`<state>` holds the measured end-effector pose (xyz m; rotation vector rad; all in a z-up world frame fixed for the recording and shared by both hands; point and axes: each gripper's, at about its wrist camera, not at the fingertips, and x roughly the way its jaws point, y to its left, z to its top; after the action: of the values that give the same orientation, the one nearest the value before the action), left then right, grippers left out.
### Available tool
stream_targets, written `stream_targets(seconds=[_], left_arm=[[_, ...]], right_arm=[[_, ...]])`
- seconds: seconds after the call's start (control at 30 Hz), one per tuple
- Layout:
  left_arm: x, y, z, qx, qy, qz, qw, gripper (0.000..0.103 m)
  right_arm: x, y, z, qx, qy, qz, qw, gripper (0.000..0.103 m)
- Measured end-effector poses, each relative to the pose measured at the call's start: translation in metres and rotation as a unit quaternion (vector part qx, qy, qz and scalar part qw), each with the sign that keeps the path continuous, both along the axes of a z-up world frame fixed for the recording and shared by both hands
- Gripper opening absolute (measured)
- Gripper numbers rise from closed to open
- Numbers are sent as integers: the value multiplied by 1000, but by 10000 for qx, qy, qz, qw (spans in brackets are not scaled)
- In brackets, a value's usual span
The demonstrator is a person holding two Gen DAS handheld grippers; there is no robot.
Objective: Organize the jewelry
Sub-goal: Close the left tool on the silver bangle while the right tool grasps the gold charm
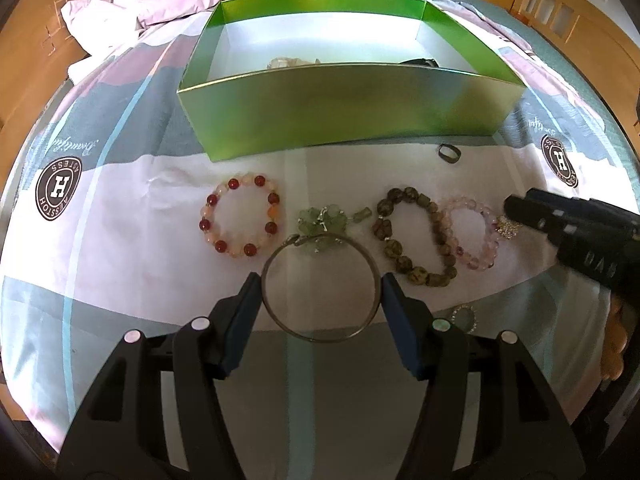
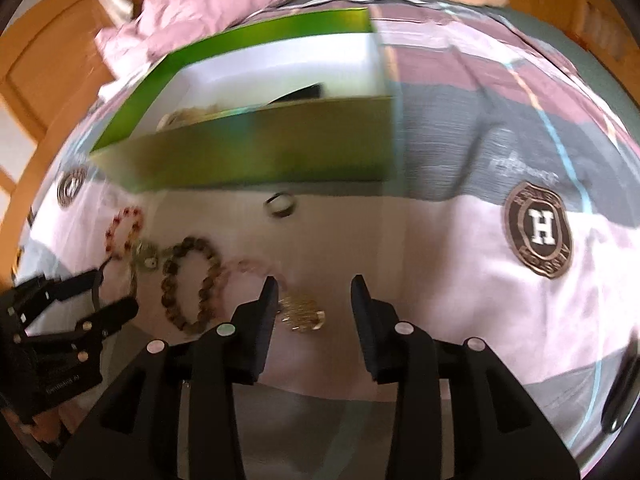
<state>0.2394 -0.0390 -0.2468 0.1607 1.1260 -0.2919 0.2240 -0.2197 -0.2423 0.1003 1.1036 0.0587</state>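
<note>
Left tongs (image 1: 320, 286) are clamped on the thin metal bangle (image 1: 320, 286), held just above the bed sheet (image 1: 120, 264). On the sheet in front of the green box (image 1: 340, 120): three bead bracelets, red-and-peach (image 1: 240, 216), brown (image 1: 416, 236), pink (image 1: 476, 236), plus one green bead cluster (image 1: 324, 220), one dark ring (image 1: 449, 153) and one gold brooch (image 2: 302, 314). Right tongs (image 2: 314, 292) are spread apart over that brooch.

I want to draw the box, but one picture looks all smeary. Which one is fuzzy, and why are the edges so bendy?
The right wrist view is smeared by motion blur, so the green box and bracelets look streaky; the left wrist view is sharp, with bright glare inside the green box. Both views are fisheye, so the bedsheet curves toward the edges.
</note>
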Motion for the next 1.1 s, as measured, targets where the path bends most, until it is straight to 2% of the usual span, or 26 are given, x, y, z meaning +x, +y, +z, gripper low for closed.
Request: stream_targets(seconds=[0.13,0.27,0.47,0.67,0.73,0.77,0.8,0.97,1.1], left_arm=[[4,2,-4,12,65,54,10000,61],[8,3,-10,28,181,127,9998,61],[10,6,-14,26,261,163,9995,61],[11,7,-15,30,283,161,9995,61],[11,7,-15,41,289,157,9995,61],[12,7,-16,51,298,154,9994,61],[12,7,-16,60,304,156,9994,61],[12,7,-17,94,296,151,9994,61],[12,6,-18,126,291,140,9994,61]], right_arm=[[1,9,-7,-71,123,138,9998,38],[-3,12,-3,-155,28,205,9997,17],[-1,2,1,22,-3,47,10000,17],[1,-24,9,324,-79,-451,9984,17],[0,-29,11,363,-104,-533,9979,23],[0,-31,11,390,-102,-569,9976,36],[0,-31,11,409,-108,-569,9975,40],[1,-16,6,171,-17,-254,9995,40],[5,-11,-1,-143,-77,-213,9996,40]])
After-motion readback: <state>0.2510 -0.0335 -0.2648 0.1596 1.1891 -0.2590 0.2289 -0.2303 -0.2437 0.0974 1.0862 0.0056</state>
